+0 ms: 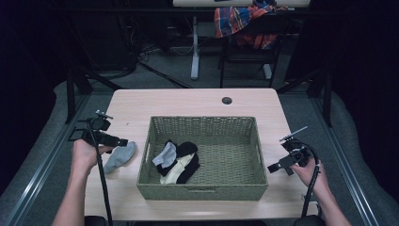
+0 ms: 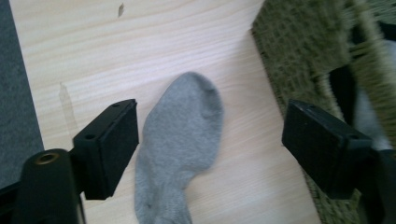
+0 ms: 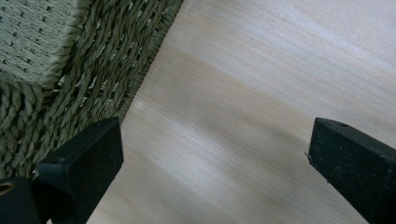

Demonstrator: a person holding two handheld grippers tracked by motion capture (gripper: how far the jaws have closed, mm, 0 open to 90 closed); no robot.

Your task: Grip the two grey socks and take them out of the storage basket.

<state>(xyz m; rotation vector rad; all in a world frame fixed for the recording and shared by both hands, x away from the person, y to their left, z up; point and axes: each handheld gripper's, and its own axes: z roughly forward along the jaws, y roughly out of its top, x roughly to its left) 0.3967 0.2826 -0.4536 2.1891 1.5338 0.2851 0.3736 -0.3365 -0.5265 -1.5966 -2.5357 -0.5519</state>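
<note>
A grey sock lies flat on the light wooden table, just left of a woven green basket. My left gripper hovers over that sock. In the left gripper view its jaws stand wide apart on either side of the sock, touching nothing, with the basket wall at the right. Inside the basket lies a small heap of socks in grey, black and cream. My right gripper is to the right of the basket, open over bare table, with the basket's corner beside it.
A round cable hole sits near the table's far edge. Behind the table stand a white desk leg and a chair draped with a plaid cloth. Grey floor surrounds the table.
</note>
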